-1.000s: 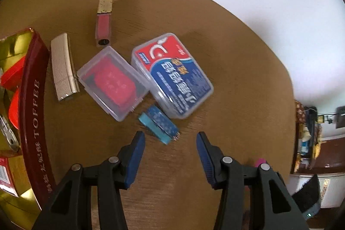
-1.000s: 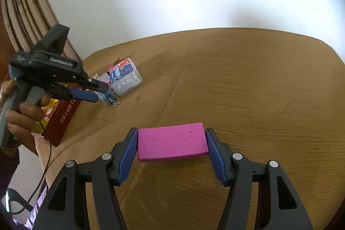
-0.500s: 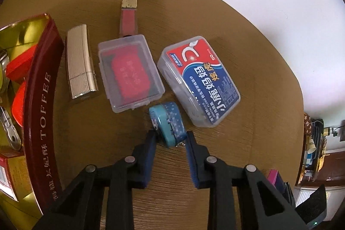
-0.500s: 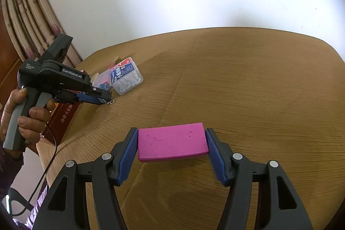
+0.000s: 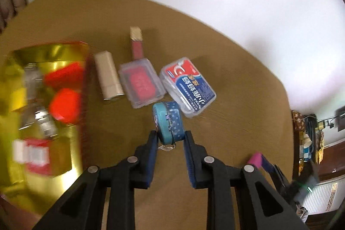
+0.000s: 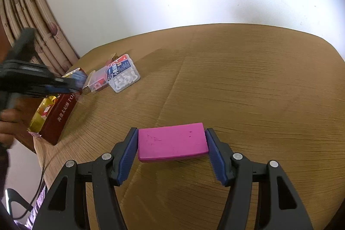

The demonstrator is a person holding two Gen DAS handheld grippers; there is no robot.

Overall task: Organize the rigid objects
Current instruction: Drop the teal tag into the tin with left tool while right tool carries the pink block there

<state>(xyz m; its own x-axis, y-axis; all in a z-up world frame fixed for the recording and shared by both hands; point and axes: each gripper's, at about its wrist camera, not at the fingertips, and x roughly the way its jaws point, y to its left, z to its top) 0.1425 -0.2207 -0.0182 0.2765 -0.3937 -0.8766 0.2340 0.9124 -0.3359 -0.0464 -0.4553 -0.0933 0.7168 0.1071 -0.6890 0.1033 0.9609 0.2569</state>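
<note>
My left gripper (image 5: pixel 170 139) is shut on a small teal-and-blue tin (image 5: pixel 168 122) with a keychain, lifted above the table. Beyond it lie a floss-pick box (image 5: pixel 187 86), a clear case with a red insert (image 5: pixel 141 81), a ribbed beige case (image 5: pixel 108 77) and a lip gloss tube (image 5: pixel 137 45). A gold-lined toffee box (image 5: pixel 41 100) holding red items sits at left. My right gripper (image 6: pixel 172 143) is shut on a magenta block (image 6: pixel 171 141) just above the table. The left gripper (image 6: pixel 71 83) shows blurred over the toffee box (image 6: pixel 58 113) in the right wrist view.
The brown table (image 6: pixel 248 89) stretches wide to the right of the block. A white wall stands behind it and a curtain (image 6: pixel 43 36) hangs at the left. The table edge drops off near the toffee box.
My left gripper closed on the teal tin, lifted it and swung left toward the toffee box. My right gripper kept still with the magenta block.
</note>
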